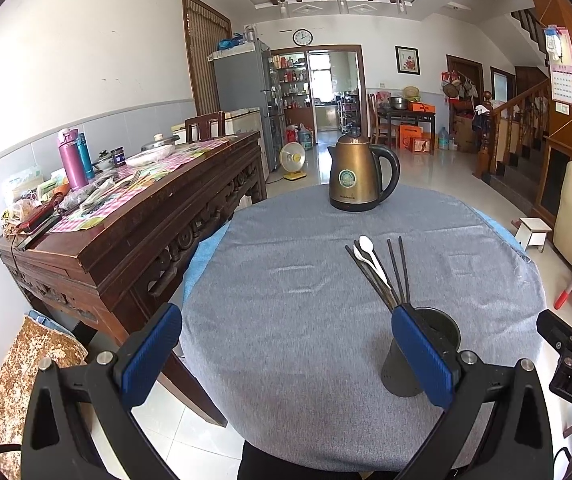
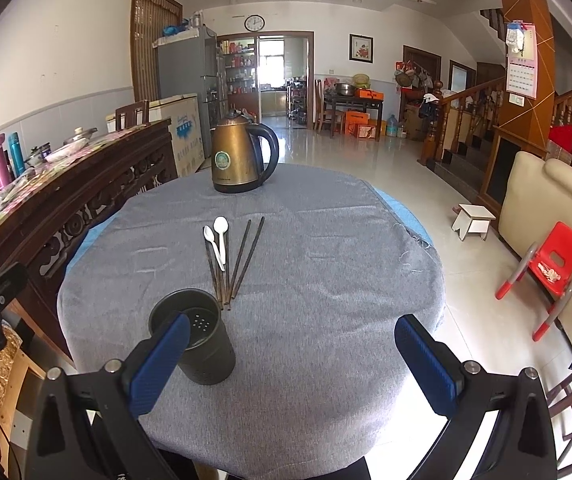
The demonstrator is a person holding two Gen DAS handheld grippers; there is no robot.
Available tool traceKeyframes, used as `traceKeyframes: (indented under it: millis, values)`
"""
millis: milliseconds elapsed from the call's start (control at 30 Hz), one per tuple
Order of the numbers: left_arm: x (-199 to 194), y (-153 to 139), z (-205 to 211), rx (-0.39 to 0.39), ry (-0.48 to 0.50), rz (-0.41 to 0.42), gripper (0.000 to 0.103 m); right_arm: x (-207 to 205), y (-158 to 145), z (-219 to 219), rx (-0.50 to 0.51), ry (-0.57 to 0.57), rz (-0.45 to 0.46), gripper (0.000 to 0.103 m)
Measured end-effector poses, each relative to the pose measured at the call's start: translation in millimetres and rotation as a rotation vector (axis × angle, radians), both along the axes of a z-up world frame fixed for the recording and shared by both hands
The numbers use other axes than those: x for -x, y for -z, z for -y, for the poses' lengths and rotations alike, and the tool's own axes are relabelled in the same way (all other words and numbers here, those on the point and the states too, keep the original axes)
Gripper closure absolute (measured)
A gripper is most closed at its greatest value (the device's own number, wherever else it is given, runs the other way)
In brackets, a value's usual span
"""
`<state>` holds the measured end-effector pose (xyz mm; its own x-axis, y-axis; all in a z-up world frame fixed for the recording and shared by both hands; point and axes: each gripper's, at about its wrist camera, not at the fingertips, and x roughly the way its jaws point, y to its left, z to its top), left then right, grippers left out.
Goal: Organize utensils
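Right wrist view: we stand at the very start, both tools released and nothing yet picked up.

We hold the right tool (image 2: 294, 360) with its jaws spread wide and empty above the near edge of the table (image 2: 326, 240), and the left tool (image 1: 286, 356) is likewise spread and holds nothing. The dark holder (image 2: 193, 340) stands upright near us, empty as far as we can see; just beyond its rim lie the chopsticks (image 2: 241, 256) fanned flat on the grey cloth, with two white spoons (image 2: 217, 236) resting across them. We judge the next move calls for a low, narrow pinch on one thin utensil lying flat, then tipping it upright into the holder. A bronze kettle (image 2: 241, 156) sits at the far edge; a cluttered wooden sideboard (image 2: 85, 176) stands to the left, and tiled floor runs on beyond.
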<state>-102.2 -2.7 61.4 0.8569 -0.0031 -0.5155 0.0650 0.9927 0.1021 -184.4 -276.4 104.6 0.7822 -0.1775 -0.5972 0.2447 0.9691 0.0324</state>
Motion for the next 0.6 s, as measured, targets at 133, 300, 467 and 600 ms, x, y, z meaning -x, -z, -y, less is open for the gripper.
traceKeyframes:
  millis: [133, 300, 467, 600]
  values:
    - [-0.3, 1.0, 0.7, -0.001, 0.0, -0.003, 0.0, -0.1, 0.2, 0.0, 0.0, 0.0, 0.0, 0.0]
    - [-1.3, 3.0, 1.2, -0.001, 0.0, -0.009, 0.0, -0.2, 1.5, 1.2, -0.003, 0.003, -0.003, 0.0]
    - [-5.8, 6.6, 1.4, 0.001, 0.003, -0.022, 0.0, -1.9, 4.0, 1.5, -0.002, 0.001, -0.014, 0.0]
    - [-12.0, 11.0, -0.3, 0.007, -0.002, -0.033, 0.0, -5.6, 5.8, 2.7, -0.003, 0.002, -0.02, 0.0]
